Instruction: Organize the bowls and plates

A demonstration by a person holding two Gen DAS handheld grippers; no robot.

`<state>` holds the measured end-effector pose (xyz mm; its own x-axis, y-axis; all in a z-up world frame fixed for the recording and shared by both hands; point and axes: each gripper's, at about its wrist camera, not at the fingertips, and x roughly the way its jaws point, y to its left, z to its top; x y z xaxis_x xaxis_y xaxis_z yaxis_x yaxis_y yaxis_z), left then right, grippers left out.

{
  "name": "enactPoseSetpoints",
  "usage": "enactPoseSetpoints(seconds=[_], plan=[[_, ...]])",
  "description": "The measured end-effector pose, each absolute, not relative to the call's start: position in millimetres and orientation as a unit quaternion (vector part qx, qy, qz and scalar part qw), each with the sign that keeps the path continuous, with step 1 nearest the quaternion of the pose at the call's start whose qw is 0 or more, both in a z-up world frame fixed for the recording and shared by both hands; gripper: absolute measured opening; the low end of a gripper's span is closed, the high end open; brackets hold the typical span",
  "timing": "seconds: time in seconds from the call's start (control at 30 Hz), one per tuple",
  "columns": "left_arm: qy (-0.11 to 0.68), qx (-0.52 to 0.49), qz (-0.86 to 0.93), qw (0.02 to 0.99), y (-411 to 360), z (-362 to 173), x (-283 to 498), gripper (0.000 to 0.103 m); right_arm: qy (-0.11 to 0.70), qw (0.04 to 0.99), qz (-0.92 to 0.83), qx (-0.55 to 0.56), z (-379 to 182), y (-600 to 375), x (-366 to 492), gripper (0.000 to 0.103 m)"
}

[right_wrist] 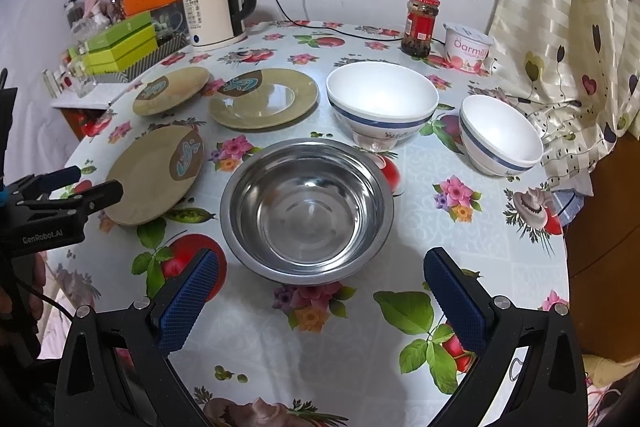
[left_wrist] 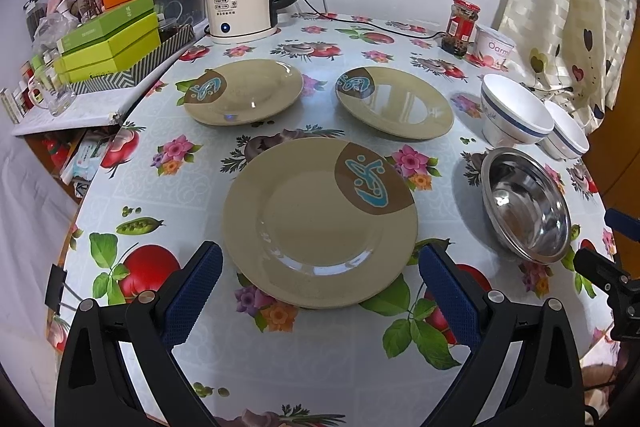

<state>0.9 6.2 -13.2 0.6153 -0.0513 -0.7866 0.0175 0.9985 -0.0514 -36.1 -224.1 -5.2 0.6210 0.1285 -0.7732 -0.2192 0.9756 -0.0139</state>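
plates: three tan, flat on table (left_wrist: 120, 195), apart; nearest plate (left_wrist: 320, 223) at 12 o'clock of my left gripper (left_wrist: 320, 291)
steel bowl (right_wrist: 306, 211): 12 o'clock of my right gripper (right_wrist: 322, 301), upright
white bowls: one (right_wrist: 382, 103) at 12, other (right_wrist: 498, 133) at 2
left gripper: wide open, nothing held
right gripper: wide open, nothing held

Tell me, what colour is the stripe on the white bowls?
Blue, running around each white bowl below its rim; clearest in the right wrist view.
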Motion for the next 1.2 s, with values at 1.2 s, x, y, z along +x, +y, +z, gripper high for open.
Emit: enactPoseSetpoints(seconds=[1.2], plan=[[0.439, -0.019, -0.019, 0.898, 5.7, -14.1, 0.2, 0.099, 0.426, 0.898, 0.096, -0.053, -6.0, -224.8, -35.8, 0.103]])
